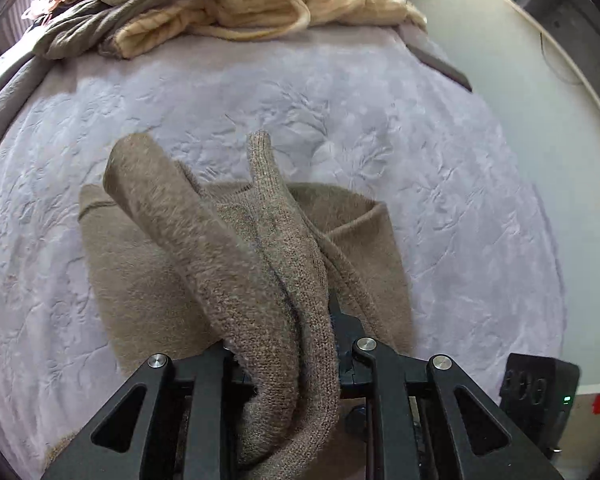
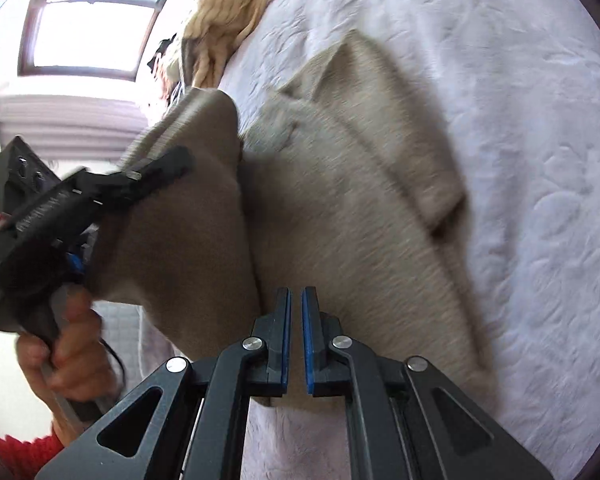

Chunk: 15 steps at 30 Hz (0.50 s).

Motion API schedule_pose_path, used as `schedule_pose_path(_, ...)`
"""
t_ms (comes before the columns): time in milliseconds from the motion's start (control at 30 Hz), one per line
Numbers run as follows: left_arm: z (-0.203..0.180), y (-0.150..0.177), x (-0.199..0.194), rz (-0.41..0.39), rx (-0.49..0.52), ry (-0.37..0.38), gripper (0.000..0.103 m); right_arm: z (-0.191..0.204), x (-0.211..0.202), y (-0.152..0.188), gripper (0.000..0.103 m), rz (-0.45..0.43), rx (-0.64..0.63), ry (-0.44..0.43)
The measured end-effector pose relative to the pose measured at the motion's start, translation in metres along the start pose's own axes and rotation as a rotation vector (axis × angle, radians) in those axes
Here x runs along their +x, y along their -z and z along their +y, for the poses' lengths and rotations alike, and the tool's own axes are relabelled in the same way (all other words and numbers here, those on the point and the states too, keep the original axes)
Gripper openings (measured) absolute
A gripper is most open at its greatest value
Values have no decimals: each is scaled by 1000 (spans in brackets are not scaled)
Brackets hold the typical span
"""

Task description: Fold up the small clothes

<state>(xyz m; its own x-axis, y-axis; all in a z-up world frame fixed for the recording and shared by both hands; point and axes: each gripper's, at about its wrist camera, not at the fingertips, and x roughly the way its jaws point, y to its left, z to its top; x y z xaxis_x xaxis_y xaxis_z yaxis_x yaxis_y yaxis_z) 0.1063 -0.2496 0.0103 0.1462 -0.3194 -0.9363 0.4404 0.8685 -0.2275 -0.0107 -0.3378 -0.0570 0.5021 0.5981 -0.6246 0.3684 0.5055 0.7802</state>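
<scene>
A small tan knit sweater (image 1: 140,280) lies on a pale lilac quilted bedspread (image 1: 340,112). My left gripper (image 1: 296,320) is shut on a bunched fold of the sweater, which drapes over the fingers and hides their tips. In the right wrist view the sweater (image 2: 360,220) lies spread on the bedspread (image 2: 520,120), and the left gripper (image 2: 160,168) lifts one edge at the left, held by a hand (image 2: 72,352). My right gripper (image 2: 296,292) hovers just over the sweater's near edge, its blue pads almost together with nothing between them.
A pile of cream and grey-brown clothes (image 1: 228,4) lies at the far end of the bed, also in the right wrist view (image 2: 224,20). The bed edge and floor (image 1: 520,80) are at the right. A window (image 2: 88,28) is at the upper left.
</scene>
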Motion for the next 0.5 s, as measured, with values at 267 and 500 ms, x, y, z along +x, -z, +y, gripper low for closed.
schedule_pose_path(267, -42, 10, -17, -80, 138, -118, 33, -47, -17, -11, 10, -3, 127, -123)
schedule_pose_path(500, -47, 15, -61, -194, 168, -63, 95, -66, -29, -18, 30, -45, 213, -211)
